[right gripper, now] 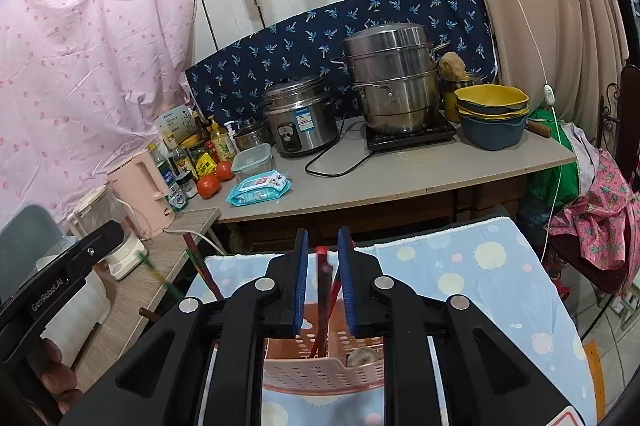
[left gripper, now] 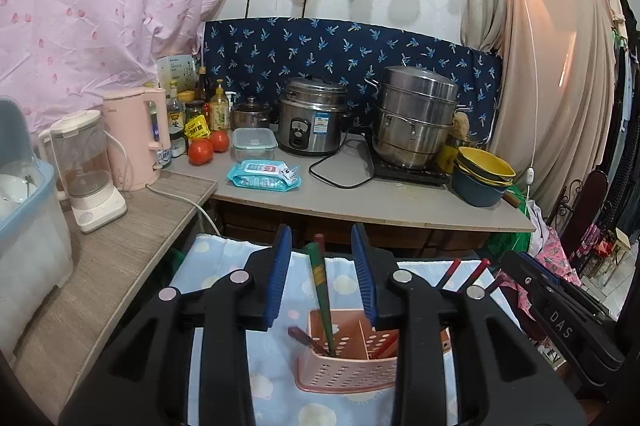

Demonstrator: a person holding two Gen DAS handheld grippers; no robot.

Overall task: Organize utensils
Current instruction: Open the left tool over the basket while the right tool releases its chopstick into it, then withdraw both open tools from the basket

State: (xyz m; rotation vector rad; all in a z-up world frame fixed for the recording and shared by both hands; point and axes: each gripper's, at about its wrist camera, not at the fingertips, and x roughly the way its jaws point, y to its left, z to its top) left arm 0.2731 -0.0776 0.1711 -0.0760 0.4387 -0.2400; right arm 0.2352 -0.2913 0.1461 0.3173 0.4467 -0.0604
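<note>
A pink perforated utensil holder [left gripper: 344,366] stands on a blue patterned cloth [left gripper: 224,266]; it also shows in the right wrist view [right gripper: 316,370]. My left gripper [left gripper: 322,274] is open above the holder's left compartment, where green and red chopsticks [left gripper: 320,286] stand between the jaws, untouched. My right gripper [right gripper: 323,262] is narrowly open around red chopsticks [right gripper: 323,290] that stand in the holder; the pads look just clear of them. More red chopsticks [left gripper: 466,272] show to the right in the left wrist view.
A grey counter [left gripper: 360,194] behind holds a rice cooker [left gripper: 312,118], a steel steamer pot [left gripper: 416,114], stacked bowls [left gripper: 482,174], tomatoes [left gripper: 208,146], a wipes pack [left gripper: 264,176]. A wooden side table [left gripper: 120,254] at the left carries a blender [left gripper: 88,170] and pink kettle [left gripper: 136,138].
</note>
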